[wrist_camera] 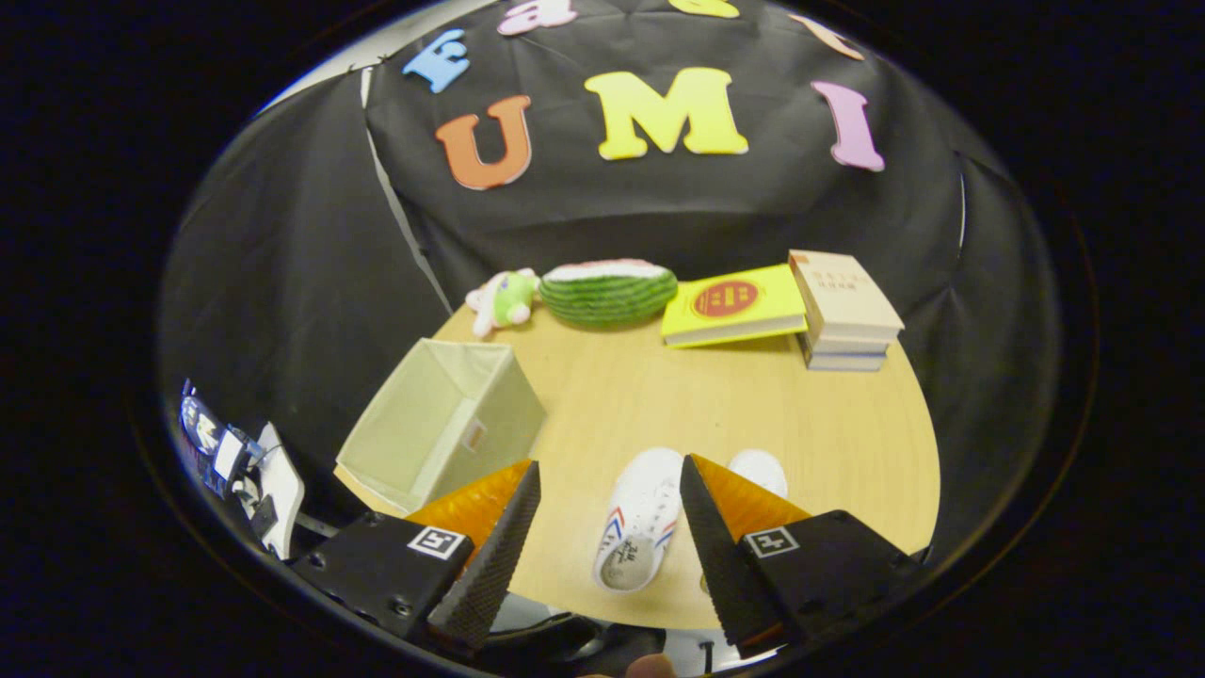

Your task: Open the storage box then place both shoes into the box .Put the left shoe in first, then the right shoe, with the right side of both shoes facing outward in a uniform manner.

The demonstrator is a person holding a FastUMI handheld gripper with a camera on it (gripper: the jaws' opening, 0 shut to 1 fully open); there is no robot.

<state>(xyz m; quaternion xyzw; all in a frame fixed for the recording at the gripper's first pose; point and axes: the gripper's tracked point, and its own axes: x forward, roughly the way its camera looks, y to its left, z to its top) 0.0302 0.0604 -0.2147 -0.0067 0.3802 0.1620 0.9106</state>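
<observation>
Here, the round light-wood table (753,414) carries one storage box, two shoes, one plush toy, one watermelon-shaped item and a group of books. The pale green fabric storage box (442,424) is square, open at the top, and stands near the table's edge, just ahead of and beside one gripper finger; a small label on its near wall is too small to make out. The first white sneaker (640,518), with red and blue side stripes, lies between the two fingers, toe pointing away and its opening toward the camera. The second white sneaker (759,469) lies just beside it; a finger covers most of it, leaving the toe visible. The gripper (610,556) is held above the table with its fingers spread apart, gripping nothing. At the far side of the table sit a small green-and-pink plush toy (504,299), a striped green watermelon-slice cushion (607,292), a yellow book with a red round emblem (734,306) leaning on a stack of beige books (844,311); the exact number in the stack cannot be determined.
</observation>
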